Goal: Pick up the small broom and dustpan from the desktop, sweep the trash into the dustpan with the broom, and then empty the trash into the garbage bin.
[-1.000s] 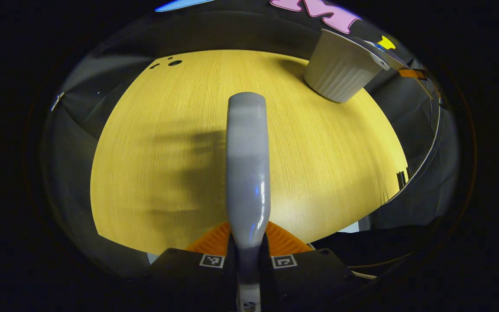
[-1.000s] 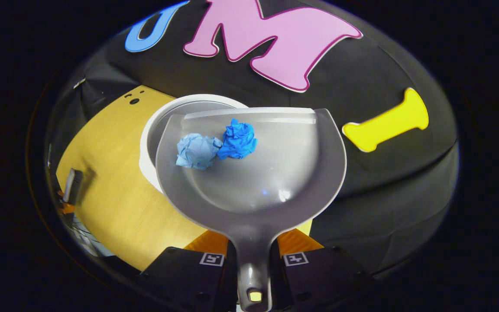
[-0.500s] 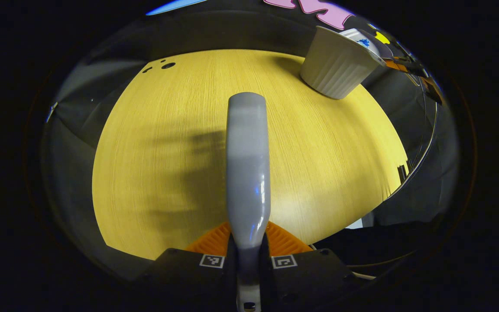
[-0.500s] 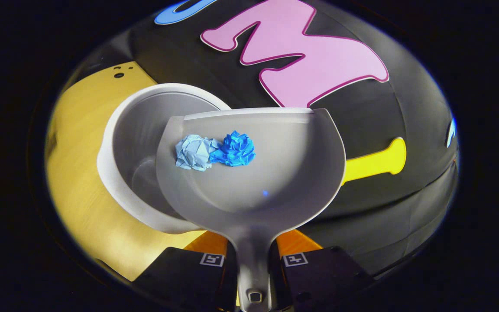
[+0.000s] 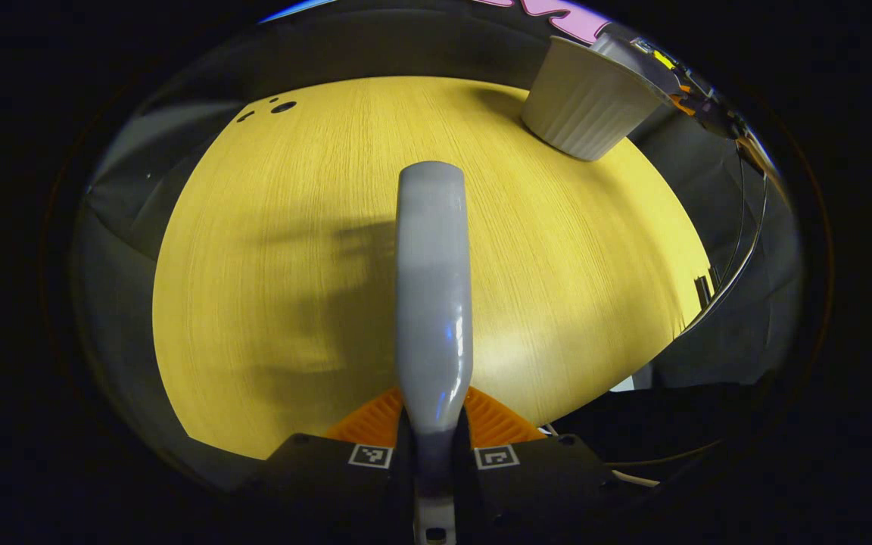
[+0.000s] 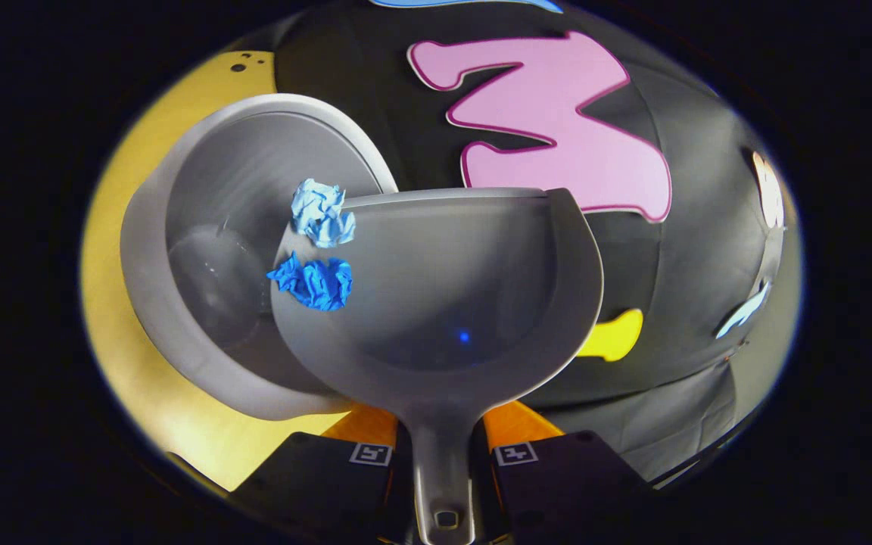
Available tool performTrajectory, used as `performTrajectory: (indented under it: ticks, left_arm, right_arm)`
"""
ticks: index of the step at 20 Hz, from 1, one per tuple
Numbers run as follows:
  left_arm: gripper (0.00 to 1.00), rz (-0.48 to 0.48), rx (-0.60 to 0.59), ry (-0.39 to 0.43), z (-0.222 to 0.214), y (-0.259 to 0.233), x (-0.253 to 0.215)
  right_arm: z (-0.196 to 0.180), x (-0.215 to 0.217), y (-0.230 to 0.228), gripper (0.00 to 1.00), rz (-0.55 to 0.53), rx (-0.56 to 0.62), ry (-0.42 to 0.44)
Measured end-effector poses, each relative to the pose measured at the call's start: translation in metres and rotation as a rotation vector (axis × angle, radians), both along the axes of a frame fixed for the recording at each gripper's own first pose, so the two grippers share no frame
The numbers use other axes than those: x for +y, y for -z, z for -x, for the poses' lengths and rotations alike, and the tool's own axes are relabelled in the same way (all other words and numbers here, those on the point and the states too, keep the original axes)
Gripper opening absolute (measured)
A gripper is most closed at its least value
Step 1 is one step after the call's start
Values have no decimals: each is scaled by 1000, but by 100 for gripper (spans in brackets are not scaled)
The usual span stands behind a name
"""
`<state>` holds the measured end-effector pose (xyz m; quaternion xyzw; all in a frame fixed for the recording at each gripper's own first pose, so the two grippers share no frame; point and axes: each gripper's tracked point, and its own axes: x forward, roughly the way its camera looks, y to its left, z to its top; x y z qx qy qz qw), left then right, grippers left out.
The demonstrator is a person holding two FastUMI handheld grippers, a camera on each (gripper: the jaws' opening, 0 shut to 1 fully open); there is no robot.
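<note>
Below, we see the yellow wood-grain worktop [image 5: 292, 250] spreading wide in the left gripper view, with dark shadows on its left half and small dark holes at its far left corner. At its far right edge stands the garbage bin [image 5: 583, 106], pale and ribbed on the outside; in the right gripper view we look into the same garbage bin [image 6: 201, 250] from above, its round mouth open and its smooth grey inside bare at the bottom.

Over the bin's right rim, in the right gripper view, we hold the grey dustpan [image 6: 466, 303], tipped toward the left so its left edge overlaps the bin's mouth. The right claw [image 6: 442, 454] is clenched on the dustpan's narrow handle, both fingers pressing it from the sides.

In the left gripper view, the left claw [image 5: 433, 456] grips the grey handle of the small broom [image 5: 433, 288], which runs straight away from us above the worktop, well apart from the bin; we cannot see its bristles.

At the dustpan's left edge, the dark blue paper ball [image 6: 313, 281] hangs over the lip, and the light blue paper ball [image 6: 321, 213] sits just beyond it at the far left corner, over the bin's opening.
</note>
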<state>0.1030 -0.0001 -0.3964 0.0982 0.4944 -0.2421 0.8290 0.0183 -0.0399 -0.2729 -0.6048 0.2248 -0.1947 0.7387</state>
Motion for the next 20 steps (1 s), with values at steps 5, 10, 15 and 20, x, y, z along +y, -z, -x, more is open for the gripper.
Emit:
performTrajectory:
  ticks: [5,10,15,20]
  left_arm:
    - [25,-13,4,20,0,0,7]
    - [25,-33,-7,29,-4,-1,20]
    - [25,-32,-10,31,-6,0,23]
    - [25,-18,-17,27,-2,0,18]
  right_arm:
    - [-1,22,-7,34,282,9,-86]
    - [-1,8,-9,34,252,3,-17]
    - [12,-1,-14,34,99,-54,50]
    - [31,8,-36,34,-120,-152,75]
